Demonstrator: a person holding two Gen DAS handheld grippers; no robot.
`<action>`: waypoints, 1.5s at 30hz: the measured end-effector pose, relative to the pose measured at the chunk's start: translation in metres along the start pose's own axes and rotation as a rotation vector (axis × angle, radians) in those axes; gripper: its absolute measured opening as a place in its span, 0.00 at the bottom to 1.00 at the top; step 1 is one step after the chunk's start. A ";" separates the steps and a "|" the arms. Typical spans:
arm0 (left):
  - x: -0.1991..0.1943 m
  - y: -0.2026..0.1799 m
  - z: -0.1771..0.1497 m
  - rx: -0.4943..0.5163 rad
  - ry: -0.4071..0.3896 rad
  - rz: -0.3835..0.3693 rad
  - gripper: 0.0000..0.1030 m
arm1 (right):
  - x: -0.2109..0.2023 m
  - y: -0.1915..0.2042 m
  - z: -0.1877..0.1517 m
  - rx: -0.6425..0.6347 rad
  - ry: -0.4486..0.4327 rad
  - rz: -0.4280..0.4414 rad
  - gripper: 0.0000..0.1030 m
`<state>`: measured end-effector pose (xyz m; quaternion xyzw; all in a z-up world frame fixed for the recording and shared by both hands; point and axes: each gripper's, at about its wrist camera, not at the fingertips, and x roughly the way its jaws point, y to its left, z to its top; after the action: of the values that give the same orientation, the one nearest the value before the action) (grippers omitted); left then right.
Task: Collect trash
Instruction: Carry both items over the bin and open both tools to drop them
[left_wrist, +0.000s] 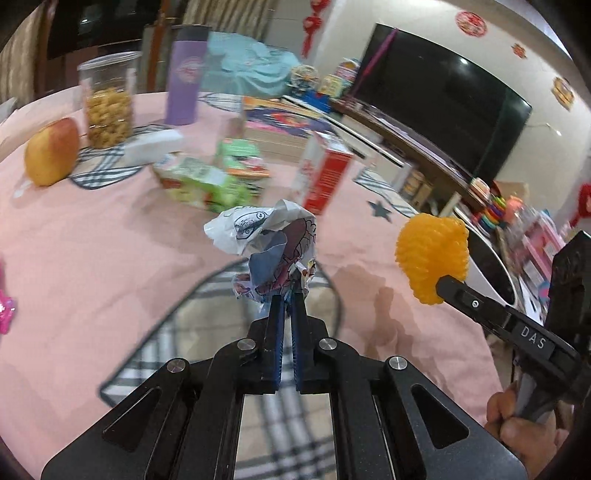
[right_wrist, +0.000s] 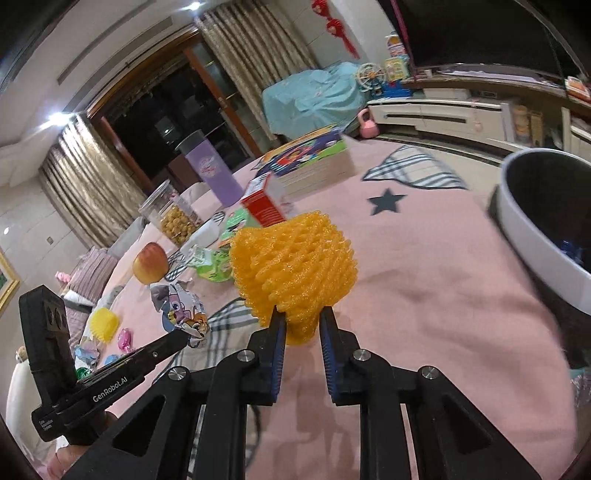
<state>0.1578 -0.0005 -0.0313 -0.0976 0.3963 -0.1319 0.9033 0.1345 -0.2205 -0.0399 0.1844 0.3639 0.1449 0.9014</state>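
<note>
My left gripper (left_wrist: 289, 297) is shut on a crumpled printed wrapper (left_wrist: 271, 243), held up above the pink tablecloth. From the right wrist view the same wrapper (right_wrist: 181, 310) hangs at the left gripper's tip (right_wrist: 192, 338). My right gripper (right_wrist: 302, 315) is shut on an orange foam fruit net (right_wrist: 295, 266), lifted off the table. The left wrist view shows that net (left_wrist: 430, 254) at the right gripper's tip (left_wrist: 443, 284). A white bin (right_wrist: 532, 251) with a dark inside stands at the right edge of the table, and its white rim (left_wrist: 491, 266) shows behind the net.
On the pink cloth stand an apple (left_wrist: 51, 151), a clear snack jar (left_wrist: 109, 99), a purple tumbler (left_wrist: 184, 77), green cartons (left_wrist: 207, 181), a red box (left_wrist: 325, 173) and a stack of books (right_wrist: 314, 155). A yellow net (right_wrist: 103, 323) and small wrappers lie at far left.
</note>
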 end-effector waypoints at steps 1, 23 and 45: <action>0.001 -0.008 0.000 0.013 0.004 -0.011 0.03 | -0.004 -0.004 0.000 0.008 -0.006 -0.005 0.18; 0.022 -0.119 0.002 0.182 0.037 -0.126 0.03 | -0.071 -0.083 0.000 0.130 -0.105 -0.116 0.18; 0.042 -0.193 0.012 0.293 0.048 -0.186 0.03 | -0.112 -0.131 0.019 0.185 -0.200 -0.180 0.16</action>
<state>0.1626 -0.1951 0.0015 0.0020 0.3835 -0.2735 0.8821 0.0866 -0.3860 -0.0169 0.2467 0.2991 0.0105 0.9217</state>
